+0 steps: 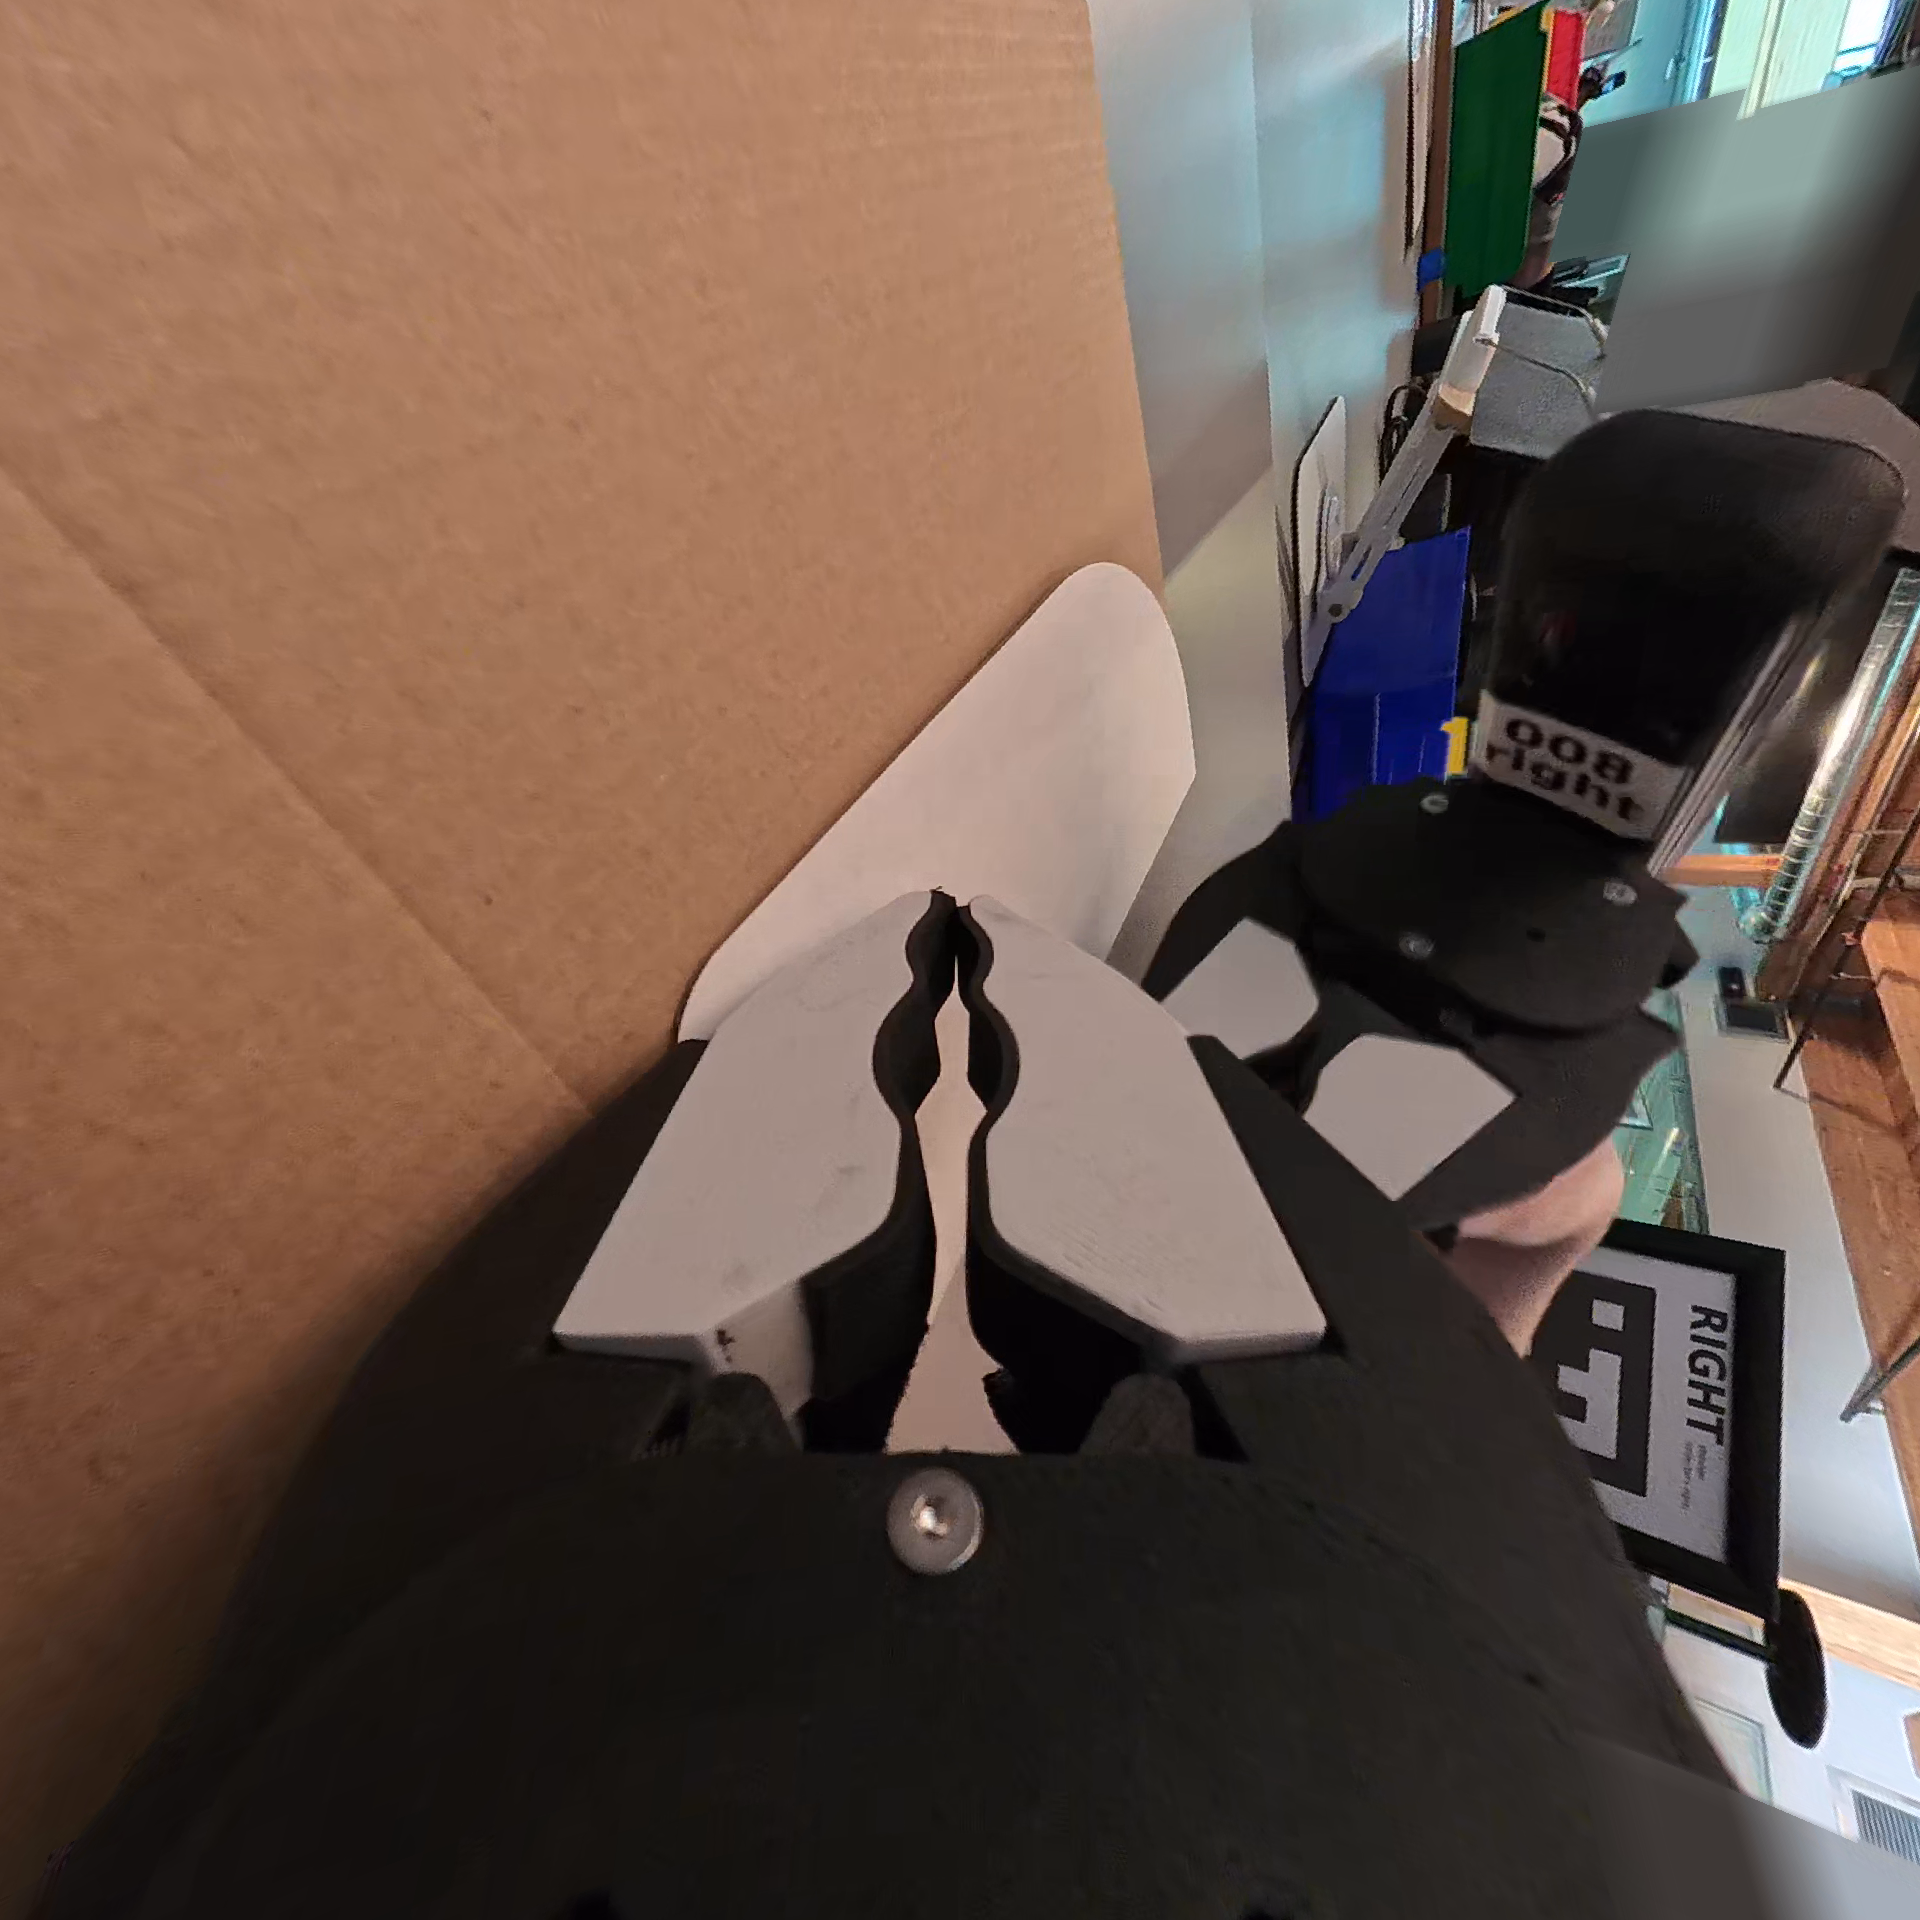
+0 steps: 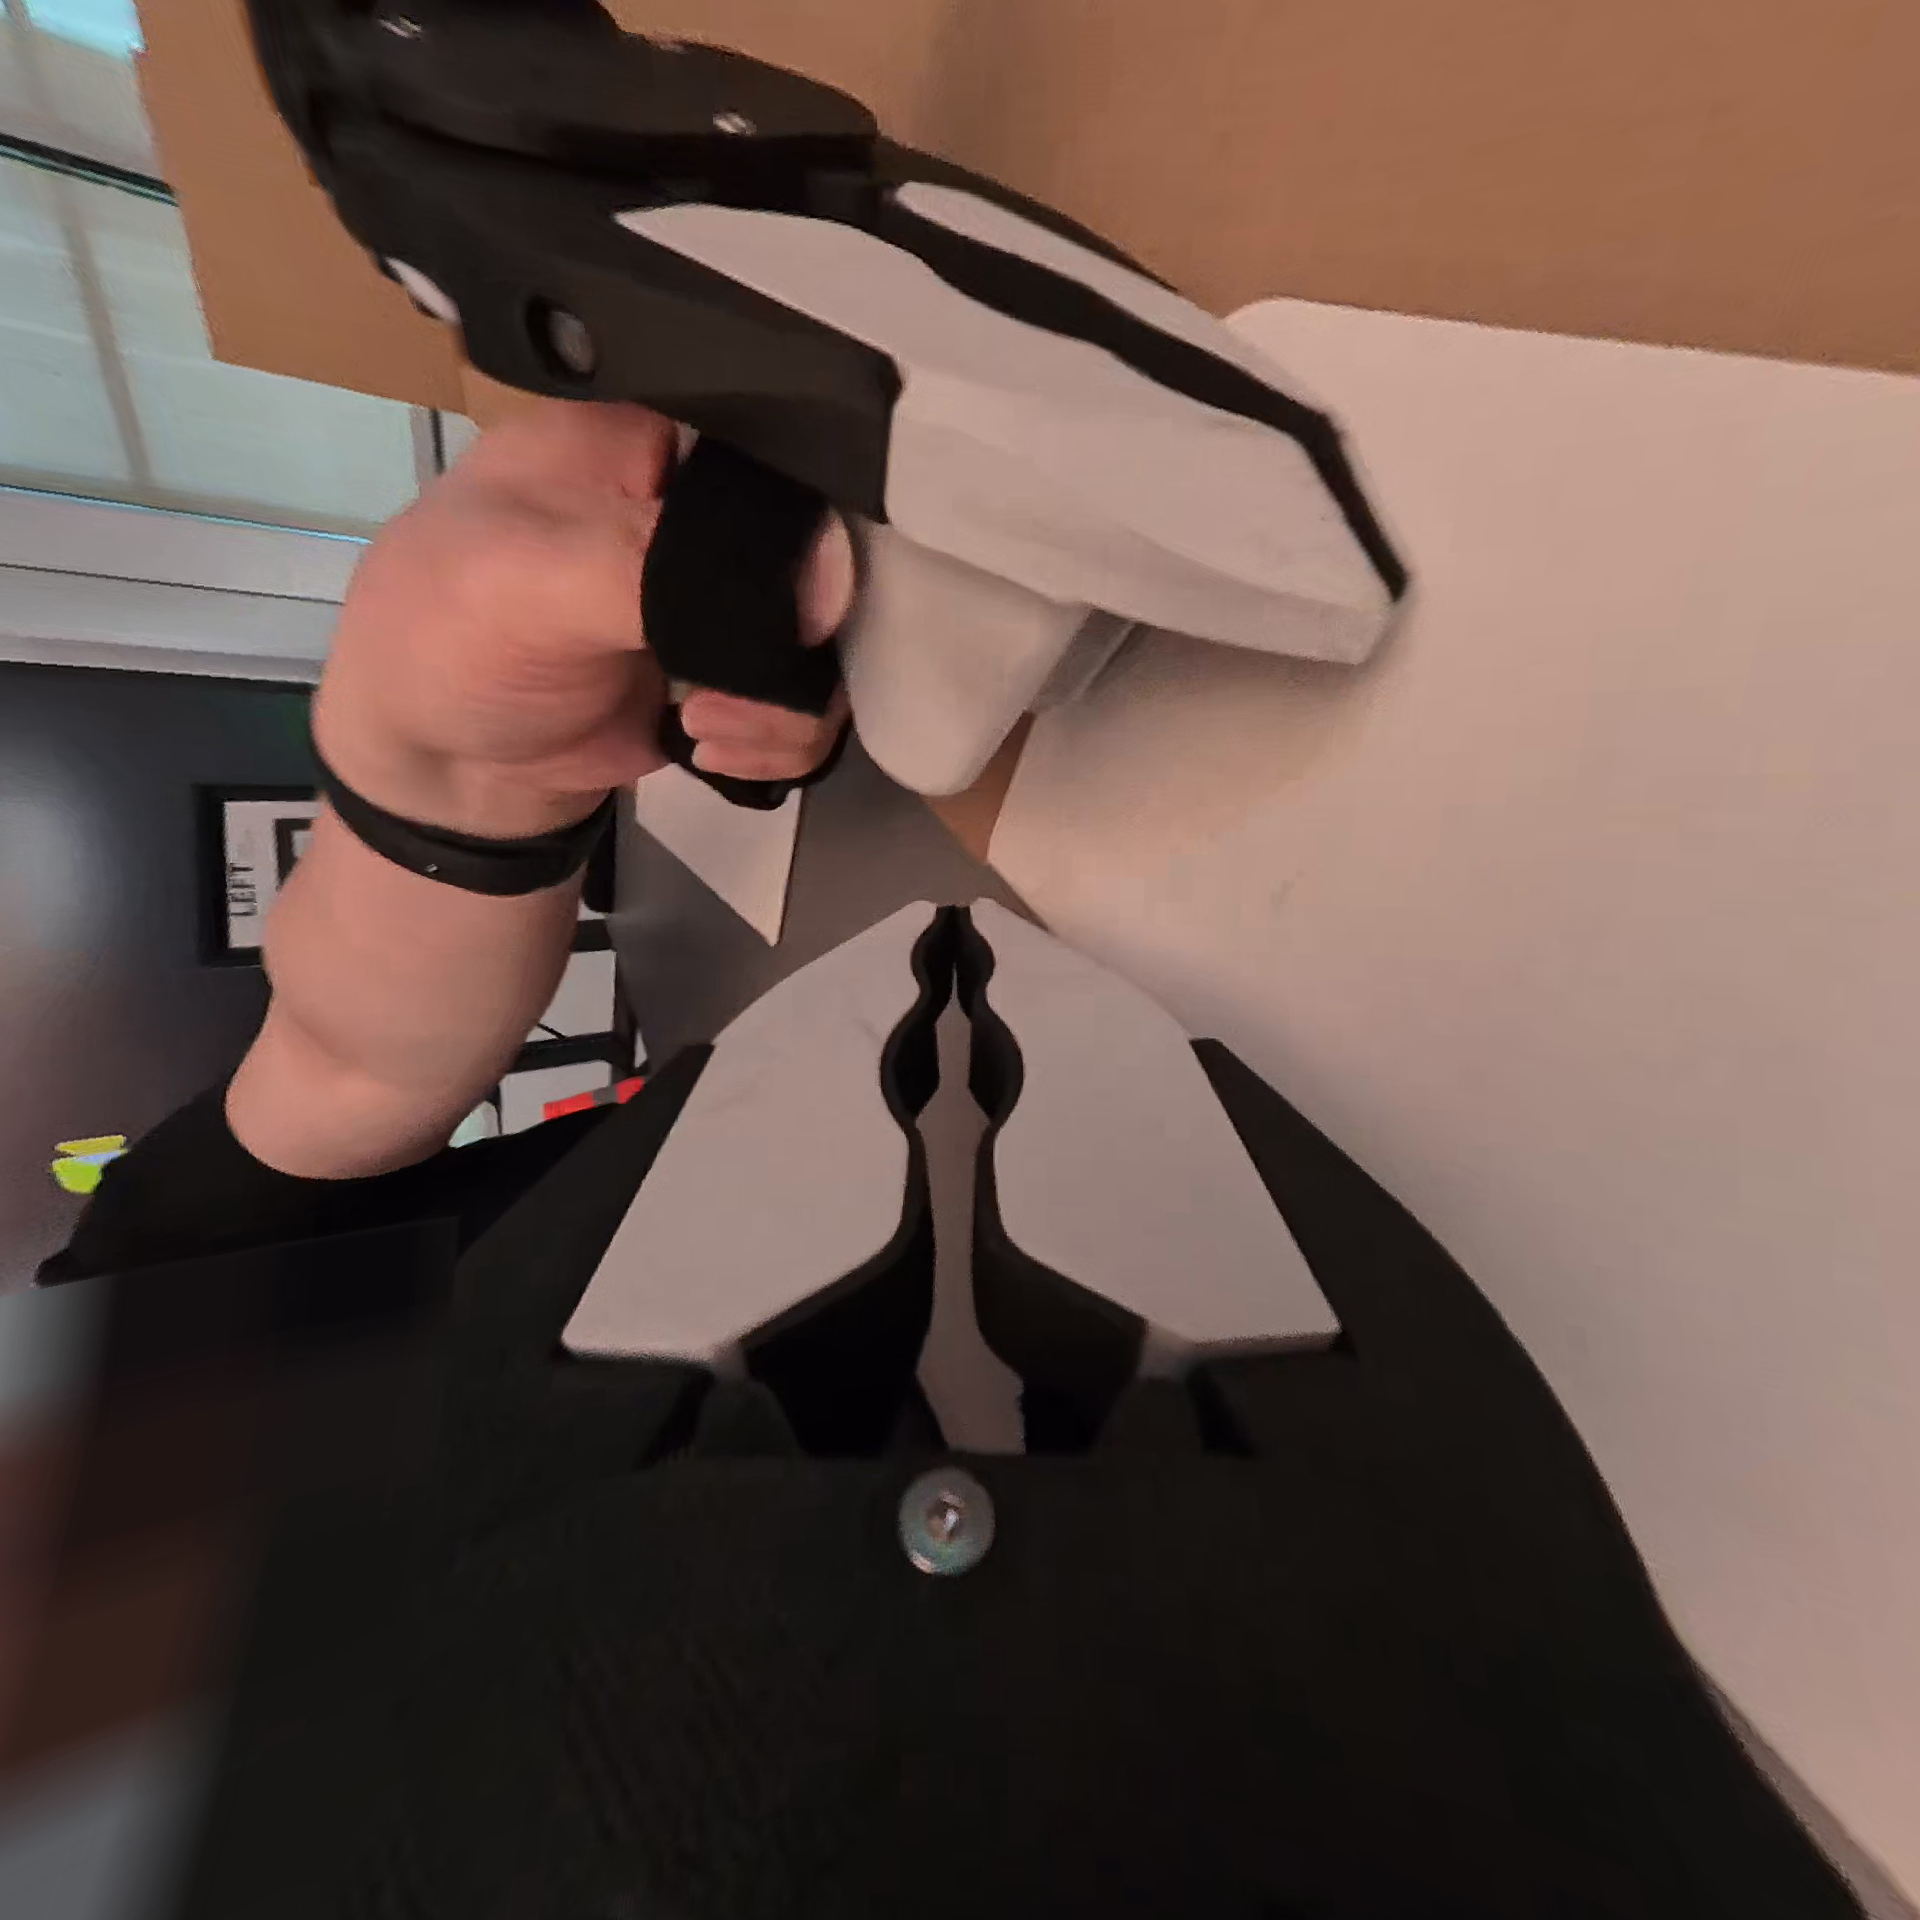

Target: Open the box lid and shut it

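A brown cardboard box fills the left of the left wrist view and the top of the right wrist view. Its white lid flap stands out from the box, and is broad in the right wrist view. My left gripper is shut, with its fingertips lying against the flap; the right wrist view shows them flat on it. My right gripper is shut and holds nothing, with its tips at the flap's lower edge. Its black body shows close to the right of the left gripper.
A person's hand with a black wristband holds the left gripper's handle. A framed marker card stands at lower right. A blue bin and wooden shelving lie beyond. A window is at the left.
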The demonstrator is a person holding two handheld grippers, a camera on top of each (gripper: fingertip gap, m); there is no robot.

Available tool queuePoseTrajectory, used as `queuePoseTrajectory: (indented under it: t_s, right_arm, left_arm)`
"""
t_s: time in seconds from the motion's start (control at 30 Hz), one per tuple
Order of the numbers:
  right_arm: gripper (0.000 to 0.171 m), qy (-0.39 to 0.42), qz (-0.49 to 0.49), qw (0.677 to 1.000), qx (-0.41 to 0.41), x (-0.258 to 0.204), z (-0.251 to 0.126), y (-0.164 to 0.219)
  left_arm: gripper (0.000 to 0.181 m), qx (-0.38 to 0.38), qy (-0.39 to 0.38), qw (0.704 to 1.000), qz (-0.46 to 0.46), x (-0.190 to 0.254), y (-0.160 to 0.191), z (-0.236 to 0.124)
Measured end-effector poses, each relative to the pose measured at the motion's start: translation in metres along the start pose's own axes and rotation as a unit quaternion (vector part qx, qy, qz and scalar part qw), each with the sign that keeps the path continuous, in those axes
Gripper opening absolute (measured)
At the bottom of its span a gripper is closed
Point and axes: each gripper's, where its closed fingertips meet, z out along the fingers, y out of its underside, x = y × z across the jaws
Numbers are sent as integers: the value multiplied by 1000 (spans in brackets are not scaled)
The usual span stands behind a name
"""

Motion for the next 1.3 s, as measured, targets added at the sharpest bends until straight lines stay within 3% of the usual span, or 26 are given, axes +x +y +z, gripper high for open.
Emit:
queuePoseTrajectory:
  t_s: [0.23,0.4,0.53,0.73,0.8,0.87,0.93,1.0,1.1,1.2,1.3]
  right_arm:
    - [1,0,24,1000,12,9,12,3]
    - [1,11,16,1000,7,9,12,4]
    - [1,-14,18,1000,17,8,11,4]
    - [1,2,13,1000,15,8,11,4]
    - [1,13,9,1000,15,8,11,4]
    - [1,22,9,1000,17,8,11,4]
    - [1,31,8,999,17,8,11,4]
    - [1,41,5,999,15,8,12,5]
    - [0,60,-1,998,15,9,12,7]
    - [0,78,-10,997,1,11,13,15]
    - [0,87,-30,996,14,11,14,16]
  left_arm:
    - [0,24,17,1000,-8,8,-2,-6]
    - [0,4,-10,997,75,27,29,-58]
    - [2,17,-45,988,146,33,84,-136]
    - [17,125,-126,971,160,-3,162,-274]
    - [26,185,-214,943,174,-27,176,-329]
    - [38,253,-324,896,169,-58,188,-389]
    - [50,297,-378,866,136,-87,202,-431]
    - [62,301,-322,894,84,-103,214,-433]
    - [60,265,-208,941,15,-118,225,-410]
    - [47,245,-127,961,-10,-121,223,-393]
    - [11,245,-7,969,-14,-101,216,-383]
